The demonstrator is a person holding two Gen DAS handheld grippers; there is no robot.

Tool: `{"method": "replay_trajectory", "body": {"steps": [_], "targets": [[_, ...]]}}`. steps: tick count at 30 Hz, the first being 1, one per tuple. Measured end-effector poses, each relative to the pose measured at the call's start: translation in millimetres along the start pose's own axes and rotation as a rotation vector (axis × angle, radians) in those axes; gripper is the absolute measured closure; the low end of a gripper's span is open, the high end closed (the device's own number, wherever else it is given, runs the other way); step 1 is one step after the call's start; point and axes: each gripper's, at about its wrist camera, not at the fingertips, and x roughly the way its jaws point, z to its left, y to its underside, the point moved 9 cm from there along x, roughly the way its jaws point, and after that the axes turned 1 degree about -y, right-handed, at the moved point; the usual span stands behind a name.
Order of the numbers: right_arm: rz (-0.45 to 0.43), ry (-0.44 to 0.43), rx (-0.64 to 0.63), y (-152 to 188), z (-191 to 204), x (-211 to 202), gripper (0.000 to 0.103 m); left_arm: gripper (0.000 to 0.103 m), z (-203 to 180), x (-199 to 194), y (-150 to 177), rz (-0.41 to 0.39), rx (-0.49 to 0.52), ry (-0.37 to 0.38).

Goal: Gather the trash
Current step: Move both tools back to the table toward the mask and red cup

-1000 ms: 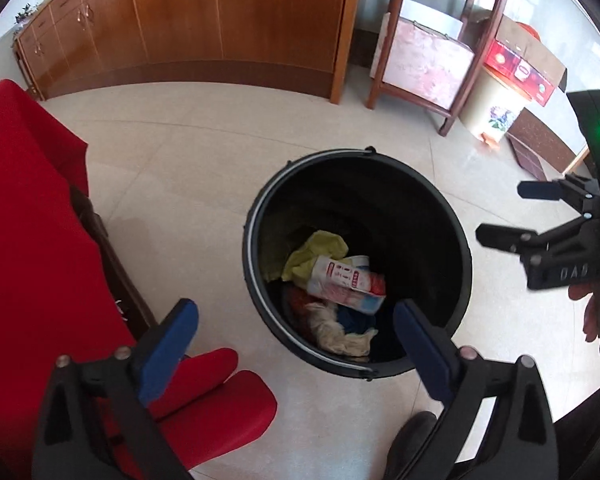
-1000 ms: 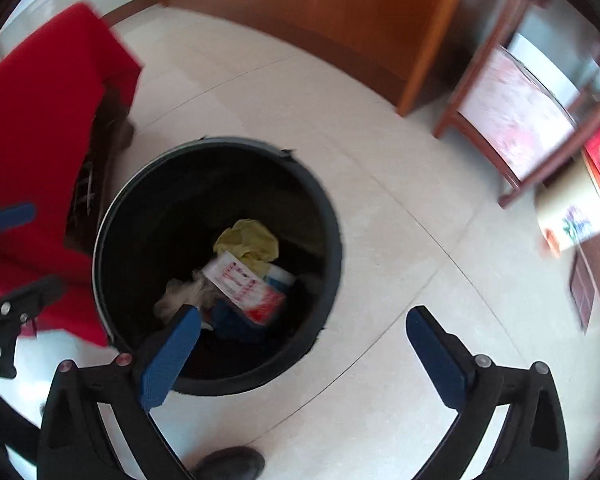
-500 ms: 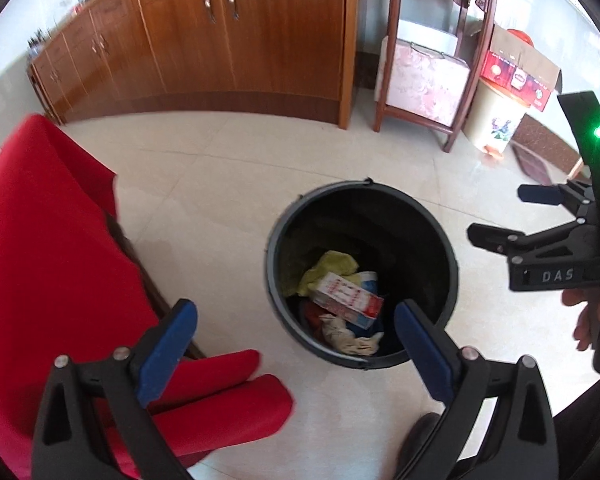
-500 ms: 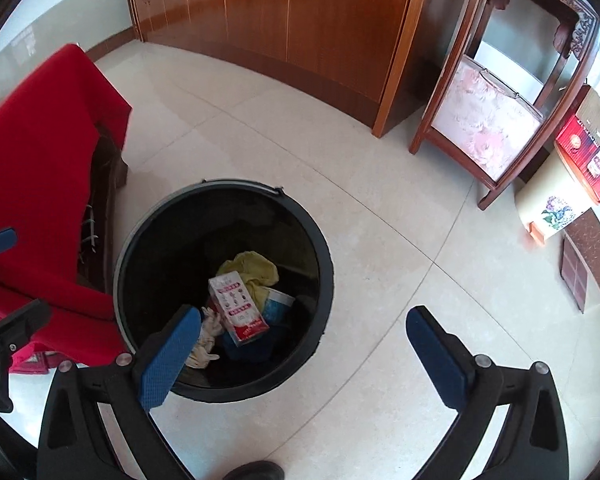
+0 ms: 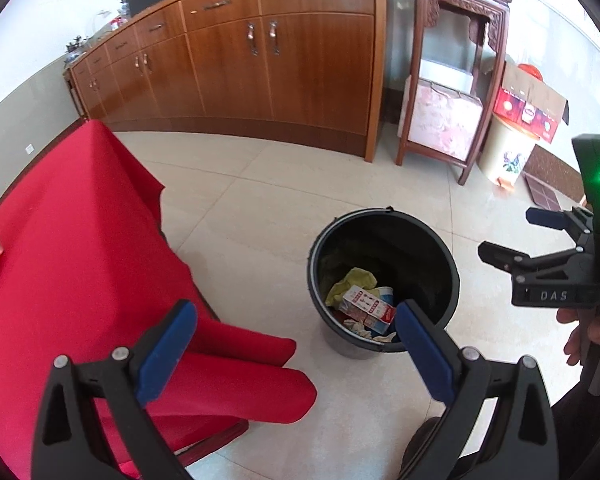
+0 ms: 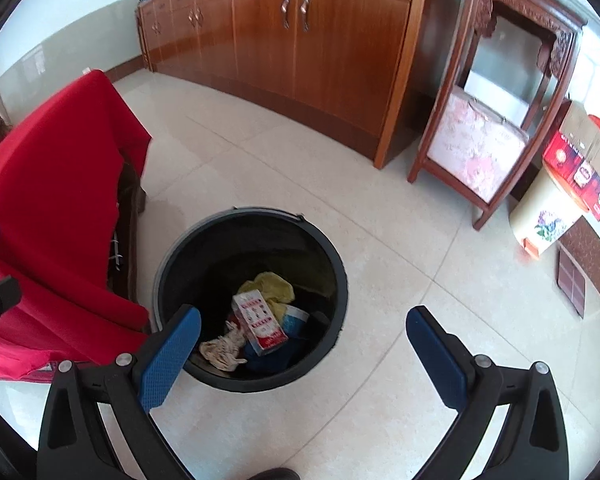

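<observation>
you've lifted both grippers, left gripper point(image 5: 294, 346) and right gripper point(image 6: 303, 350), away from the bin point(image 6: 180, 256), jaws apart and empty; that carton point(image 6: 260, 322) looks dropped, so go find more trash

Glossy cream tiled floor point(image 6: 400, 264) meets a long brown wooden cabinet point(image 5: 284, 64); a carved dark-wood stand point(image 6: 512, 80) stands beside it, daylight-lit.
</observation>
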Motion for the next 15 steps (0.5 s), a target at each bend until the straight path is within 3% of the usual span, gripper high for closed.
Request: {"method": "replay_trajectory", "body": {"steps": [15], "targets": [[-0.086,-0.057,-0.064,-8.2,56.3,-33.2,0.0,0.002,41.9,-37.7,6.8,-0.059,-0.087,-0.056]]}}
